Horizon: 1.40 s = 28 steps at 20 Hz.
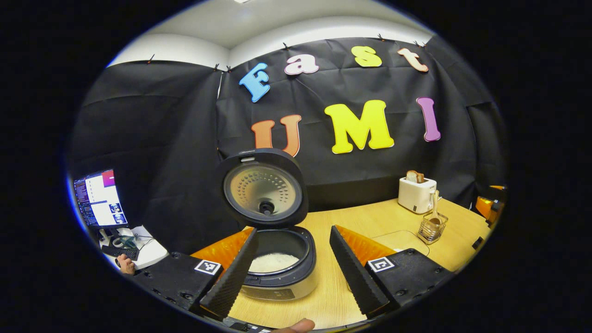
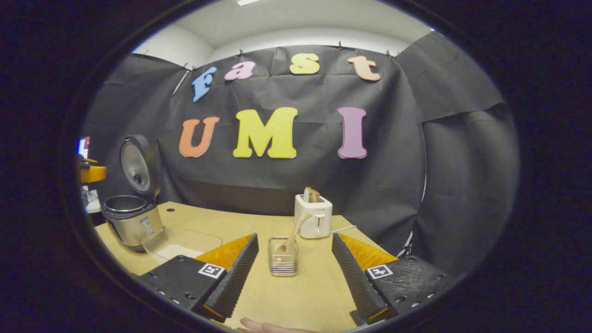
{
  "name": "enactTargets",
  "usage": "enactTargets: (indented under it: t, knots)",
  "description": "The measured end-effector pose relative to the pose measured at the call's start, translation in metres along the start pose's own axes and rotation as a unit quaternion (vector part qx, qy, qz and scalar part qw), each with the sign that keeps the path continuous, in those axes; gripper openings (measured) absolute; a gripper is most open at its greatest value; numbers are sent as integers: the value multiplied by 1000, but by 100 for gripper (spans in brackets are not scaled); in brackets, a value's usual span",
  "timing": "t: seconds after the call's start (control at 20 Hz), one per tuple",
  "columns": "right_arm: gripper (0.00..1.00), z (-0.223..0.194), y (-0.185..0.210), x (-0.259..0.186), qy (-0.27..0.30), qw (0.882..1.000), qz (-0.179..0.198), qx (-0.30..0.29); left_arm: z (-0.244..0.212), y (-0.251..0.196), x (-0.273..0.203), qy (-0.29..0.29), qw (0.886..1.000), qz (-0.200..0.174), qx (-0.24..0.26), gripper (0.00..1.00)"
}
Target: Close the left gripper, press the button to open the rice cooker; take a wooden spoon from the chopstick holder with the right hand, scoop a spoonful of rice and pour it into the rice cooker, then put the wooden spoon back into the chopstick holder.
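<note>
The right gripper (image 2: 292, 270) is spread before the wire chopstick holder (image 2: 283, 262). Its pale wooden spoon (image 2: 296, 232) looks light and stiff; pinch the upright handle.

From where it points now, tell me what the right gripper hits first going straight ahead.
Probably the chopstick holder with the spoon, centred between the open right gripper fingers. The toaster stands behind it.

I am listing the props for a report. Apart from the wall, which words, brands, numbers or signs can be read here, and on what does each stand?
Nothing can be quoted with certainty.
On the lid: a brand mark at the top edge, blurred.
On the rice cooker: a sticker, too small.
On the toaster: a small mark, too small.
On the monitor: too small.
On the square marker: a pattern, no words.
</note>
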State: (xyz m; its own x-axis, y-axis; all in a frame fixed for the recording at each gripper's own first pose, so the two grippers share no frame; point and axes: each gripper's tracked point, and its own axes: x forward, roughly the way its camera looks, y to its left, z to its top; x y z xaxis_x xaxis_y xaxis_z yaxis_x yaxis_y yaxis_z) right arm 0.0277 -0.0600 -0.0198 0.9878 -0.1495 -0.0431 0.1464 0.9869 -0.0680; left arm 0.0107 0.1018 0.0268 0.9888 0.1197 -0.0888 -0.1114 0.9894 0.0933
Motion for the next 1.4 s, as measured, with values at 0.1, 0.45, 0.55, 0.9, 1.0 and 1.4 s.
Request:
enactTargets:
  t: [0.1, 0.45, 0.55, 0.9, 1.0, 1.4]
  knots:
    - [95, -10, -1, 17, 18, 1000, 6, 24, -7, -17, -4, -2, 1000, -14, 0, 99]
    - [92, -37, 16, 98, 73, 997, 32, 14, -14, -35, -8, -19, 1000, -10, -13, 99]
    - [92, -41, 19, 124, 84, 996, 31, 20, -13, -38, -8, -27, 999, -10, -18, 99]
    - [92, -53, 24, 206, 130, 991, 26, 37, -30, -28, 0, -5, 1000, -12, -18, 99]
    - [96, -57, 27, 223, 149, 988, 28, 41, -32, -19, 3, 1, 999, -4, -32, 96]
    - [94, -85, 24, 272, 251, 963, 12, 98, -29, 12, 3, -9, 996, 5, -86, 98]
